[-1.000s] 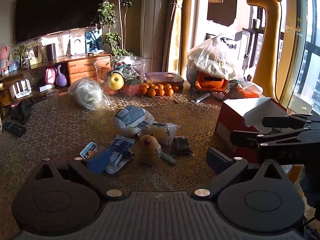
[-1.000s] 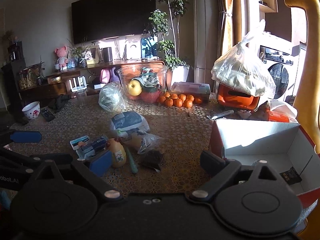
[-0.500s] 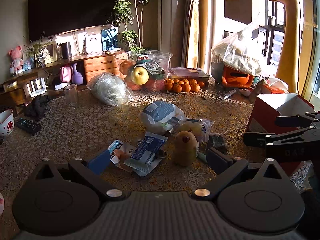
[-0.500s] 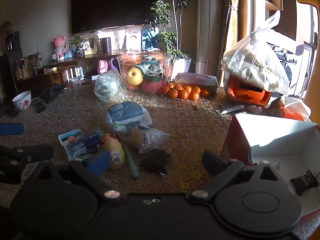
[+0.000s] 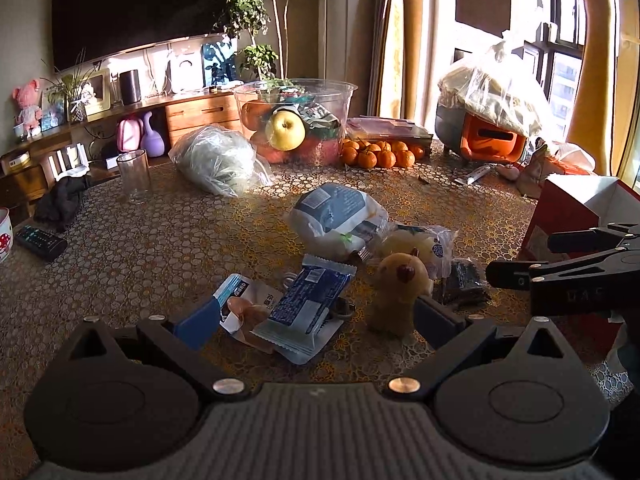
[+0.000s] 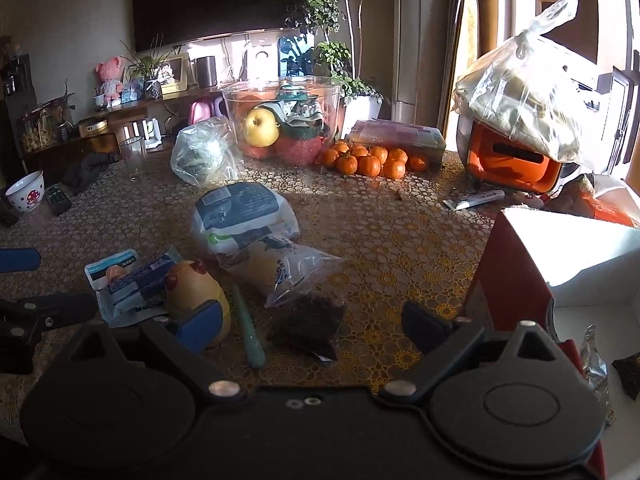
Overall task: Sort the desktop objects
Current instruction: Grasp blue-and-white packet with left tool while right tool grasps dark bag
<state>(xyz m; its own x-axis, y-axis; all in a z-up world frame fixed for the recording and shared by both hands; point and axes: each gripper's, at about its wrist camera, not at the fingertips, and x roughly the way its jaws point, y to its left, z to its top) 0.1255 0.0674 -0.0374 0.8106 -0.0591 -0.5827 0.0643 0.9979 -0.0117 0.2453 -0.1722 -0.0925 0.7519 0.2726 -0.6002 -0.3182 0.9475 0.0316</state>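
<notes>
**Both grippers poised over the snack pile**

Left wrist: the left gripper (image 5: 316, 320) hangs with fingers wide and empty above the blue wrapper (image 5: 306, 304) lying on the desk (image 5: 140, 248).

Right wrist: the right gripper (image 6: 310, 322) is wide too, over the dark packet (image 6: 310, 322), beside the red box (image 6: 516, 280). Likely next: descend, close, carry to the box.

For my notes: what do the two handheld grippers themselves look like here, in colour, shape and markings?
Both are matte black plastic. The left gripper has two round housings, angled link arms with silver rivets, a ribbed grey body and blue finger pads. The right gripper has the same build, with two small screws on its smooth black body. Seen side-on from the left camera, it carries faint embossed lettering, too dim to read. No sleeves or cables show.
</notes>
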